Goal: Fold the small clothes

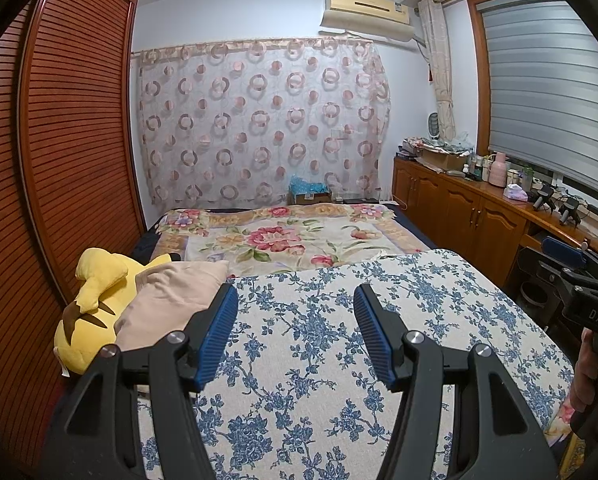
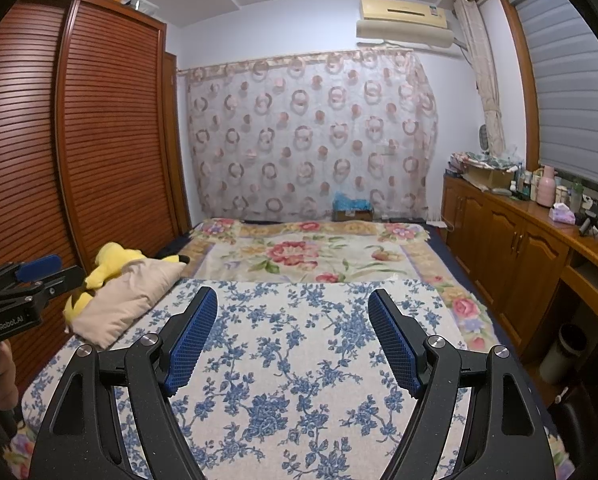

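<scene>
Both the left gripper (image 1: 295, 300) and right gripper (image 2: 293, 304) hang wide apart and empty above the blue-flowered cloth (image 1: 319, 340), with no small garment in view to bear on

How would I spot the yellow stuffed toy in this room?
Find the tall slatted wooden wardrobe along the bed's left side. At its foot lies a beige pillow; the yellow plush toy is tucked behind it, the only bright yellow thing there.
</scene>
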A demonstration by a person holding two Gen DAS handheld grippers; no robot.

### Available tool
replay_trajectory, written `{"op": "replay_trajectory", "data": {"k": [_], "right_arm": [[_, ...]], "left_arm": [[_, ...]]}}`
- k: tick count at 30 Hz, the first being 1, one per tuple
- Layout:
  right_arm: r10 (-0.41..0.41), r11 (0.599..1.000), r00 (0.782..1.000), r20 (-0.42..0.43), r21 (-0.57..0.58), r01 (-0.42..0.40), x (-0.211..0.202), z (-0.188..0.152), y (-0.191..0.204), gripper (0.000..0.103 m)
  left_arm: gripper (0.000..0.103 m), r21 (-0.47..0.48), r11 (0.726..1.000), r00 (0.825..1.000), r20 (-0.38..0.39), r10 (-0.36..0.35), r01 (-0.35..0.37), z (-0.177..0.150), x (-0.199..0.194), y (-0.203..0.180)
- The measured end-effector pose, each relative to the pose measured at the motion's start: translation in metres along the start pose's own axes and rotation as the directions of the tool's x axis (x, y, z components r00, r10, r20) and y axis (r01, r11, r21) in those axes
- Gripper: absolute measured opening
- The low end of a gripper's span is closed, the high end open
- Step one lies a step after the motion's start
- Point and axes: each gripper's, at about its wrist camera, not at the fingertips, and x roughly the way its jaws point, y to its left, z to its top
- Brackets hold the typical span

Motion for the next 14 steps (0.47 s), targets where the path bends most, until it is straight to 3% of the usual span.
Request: {"op": "replay_trajectory", "data": {"k": [14], "right_arm": [[-0.001,1.000,1.000,0.000,0.002,0.001,0.0009,0.0005,0.0009,0.080]], "left_arm": [[0.060,0.002,1.000,1.000,0.002,0.000,0.000,0.0015,-0.0003,-0.0002]]}}
